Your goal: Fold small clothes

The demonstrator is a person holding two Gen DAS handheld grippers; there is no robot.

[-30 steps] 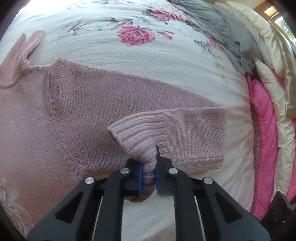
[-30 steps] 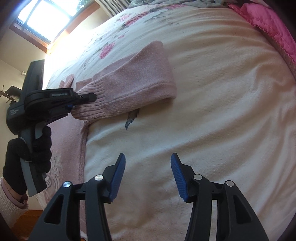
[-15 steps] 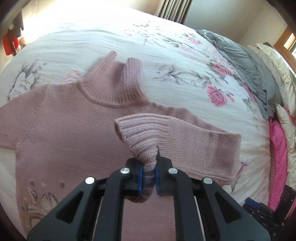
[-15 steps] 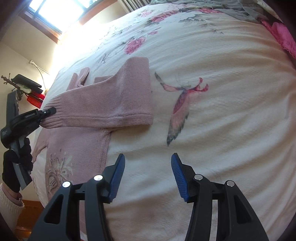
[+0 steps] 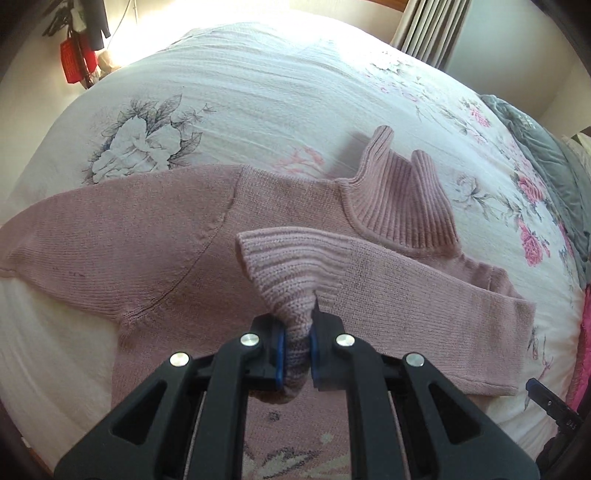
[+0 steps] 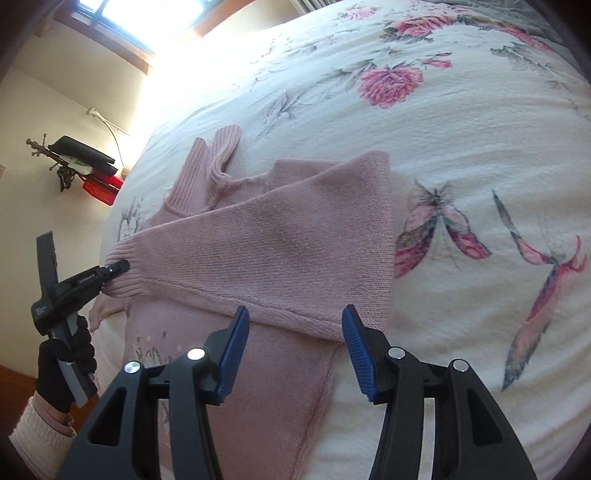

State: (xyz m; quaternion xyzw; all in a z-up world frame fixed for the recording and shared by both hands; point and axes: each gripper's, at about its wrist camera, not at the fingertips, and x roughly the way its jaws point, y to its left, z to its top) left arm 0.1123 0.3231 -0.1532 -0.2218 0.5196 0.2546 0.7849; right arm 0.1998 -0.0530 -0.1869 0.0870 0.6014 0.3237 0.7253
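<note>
Bedspread (image 5: pixel 229 96), white w/ floral print, carries pink sweater (image 5: pixel 140 236) laid flat. Left wrist view only: turtleneck collar (image 5: pixel 399 206), other sleeve spread left. Right wrist view only: gloved hand (image 6: pixel 62 362) on left gripper (image 5: pixel 295 347), window (image 6: pixel 122 11) behind. Left gripper clamped on ribbed cuff (image 5: pixel 284 266), sleeve folded across chest. Right gripper (image 6: pixel 295 350) fingers apart, over sleeve fold.
</note>
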